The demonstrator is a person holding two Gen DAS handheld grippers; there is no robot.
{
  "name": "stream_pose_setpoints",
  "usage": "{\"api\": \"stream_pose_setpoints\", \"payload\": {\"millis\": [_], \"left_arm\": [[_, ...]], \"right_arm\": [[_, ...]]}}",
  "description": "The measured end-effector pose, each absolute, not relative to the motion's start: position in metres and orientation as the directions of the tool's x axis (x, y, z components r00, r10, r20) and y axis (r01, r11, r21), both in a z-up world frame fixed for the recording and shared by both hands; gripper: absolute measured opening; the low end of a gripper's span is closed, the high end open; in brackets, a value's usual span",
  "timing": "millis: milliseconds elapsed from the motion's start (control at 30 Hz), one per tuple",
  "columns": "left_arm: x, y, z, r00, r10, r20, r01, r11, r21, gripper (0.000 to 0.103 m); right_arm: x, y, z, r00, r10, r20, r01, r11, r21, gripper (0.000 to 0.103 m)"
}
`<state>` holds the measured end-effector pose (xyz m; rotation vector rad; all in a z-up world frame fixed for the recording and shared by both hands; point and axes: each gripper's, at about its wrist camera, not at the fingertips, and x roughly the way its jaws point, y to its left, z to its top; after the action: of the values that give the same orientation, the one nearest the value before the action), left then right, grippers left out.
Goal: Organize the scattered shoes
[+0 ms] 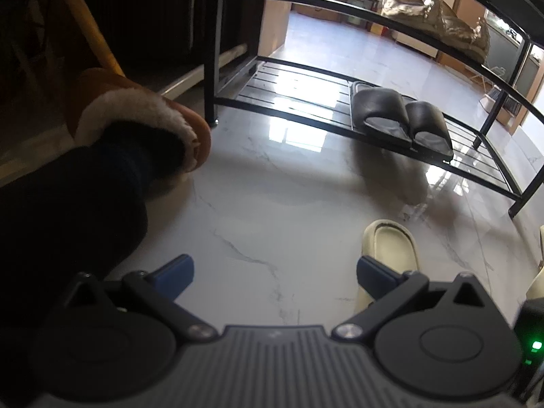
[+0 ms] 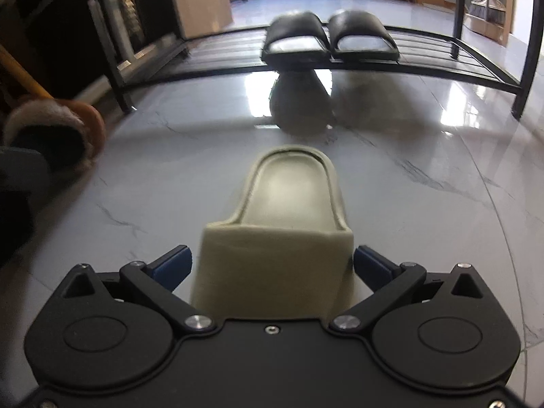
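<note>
Between right tongs (image 2: 272, 265), spread wide: cream slide (image 2: 282, 224), strap end nearest, ungripped.

Straddling the strap with pads (image 2: 173, 263) just beside each flank, not yet clenched; long axis running straight ahead along the marble floor (image 2: 425, 204) toward the shoe rack (image 2: 442, 68), black slippers (image 2: 329, 37) paired on its bottom shelf. Left tongs (image 1: 275, 275) likewise released, over bare floor, same slide off to their right. Nearer by far: right.

left gripper (image 1: 274, 277): your jaws stand wide apart, nothing between the blue pads (image 1: 175, 273); held low, tilted downward | right gripper (image 2: 272, 267): your jaws spread wide too; pads (image 2: 370, 265) not pressing anything
</note>
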<state>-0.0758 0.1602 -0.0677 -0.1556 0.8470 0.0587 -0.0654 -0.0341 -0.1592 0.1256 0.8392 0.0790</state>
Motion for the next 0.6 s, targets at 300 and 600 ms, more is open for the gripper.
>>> {"api": "stream_pose_setpoints", "payload": {"millis": [300,600], "left_arm": [[-0.077,0.155,-0.075,0.656,0.019,-0.754,-0.111,0.991,-0.071,0.102],[-0.080,0.154,-0.079,0.649,0.030,-0.760,-0.114,0.992,-0.058,0.102]], "right_arm": [[-0.061,-0.030,-0.160,0.647,0.101,-0.756,-0.042,0.994,0.096,0.103],[-0.079,-0.048,-0.158,0.647,0.086,-0.757,-0.015,0.995,0.100,0.101]]}}
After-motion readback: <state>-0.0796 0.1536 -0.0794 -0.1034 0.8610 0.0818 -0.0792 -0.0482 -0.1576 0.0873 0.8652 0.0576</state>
